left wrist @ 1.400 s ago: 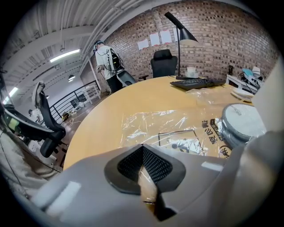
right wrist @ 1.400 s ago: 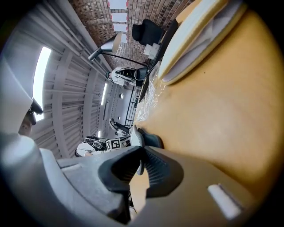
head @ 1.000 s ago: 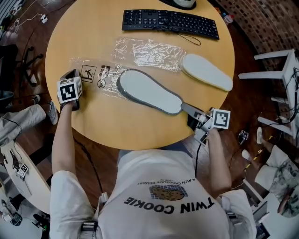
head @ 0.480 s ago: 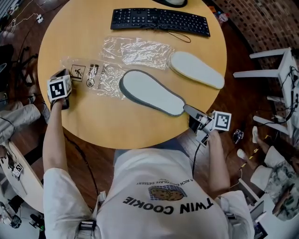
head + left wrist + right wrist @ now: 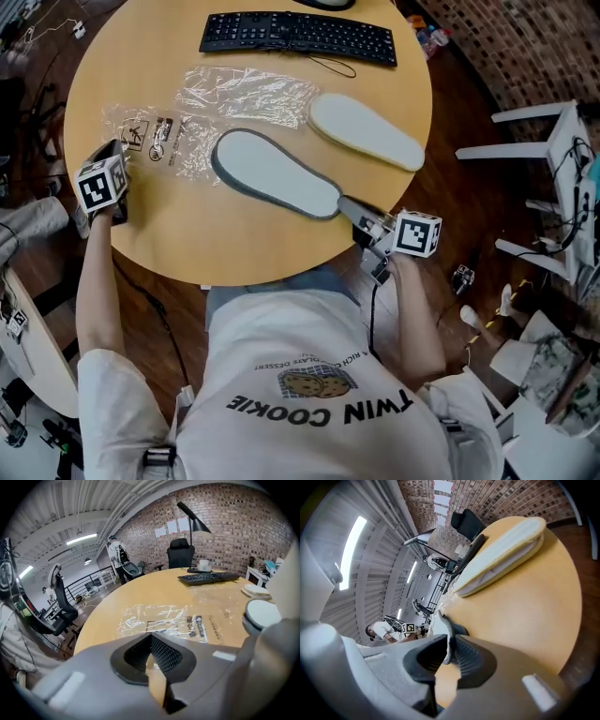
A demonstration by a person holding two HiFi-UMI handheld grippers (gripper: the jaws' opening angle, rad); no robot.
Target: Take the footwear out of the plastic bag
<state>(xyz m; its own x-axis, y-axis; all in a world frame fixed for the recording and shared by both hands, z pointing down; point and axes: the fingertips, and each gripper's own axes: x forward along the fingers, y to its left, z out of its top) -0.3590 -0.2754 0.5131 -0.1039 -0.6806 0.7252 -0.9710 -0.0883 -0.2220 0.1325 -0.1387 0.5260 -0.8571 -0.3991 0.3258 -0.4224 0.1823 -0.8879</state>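
Observation:
A grey-edged slipper (image 5: 272, 173), sole up, lies across the middle of the round table (image 5: 169, 253). Its toe rests by the printed clear plastic bag (image 5: 164, 141). My right gripper (image 5: 345, 204) is at the near table edge, closed on the slipper's heel. That heel edge (image 5: 443, 625) stands between the pads, and the jaws are opening. A second, white slipper (image 5: 366, 131) lies bare further back. My left gripper (image 5: 117, 150) sits at the bag's near left edge, shut, with nothing seen between its pads (image 5: 161, 653). The bag (image 5: 159, 618) lies just ahead of it.
A second empty clear bag (image 5: 248, 94) lies behind the slippers, and a black keyboard (image 5: 295, 36) with its cable sits at the far edge. White chairs (image 5: 553, 141) and clutter stand on the floor to the right. A desk lamp (image 5: 192, 522) stands beyond the keyboard.
My right gripper has drawn the grey-edged slipper a little to the right, away from the printed bag. My left gripper has slid back toward the table's near edge. The head view has shifted.

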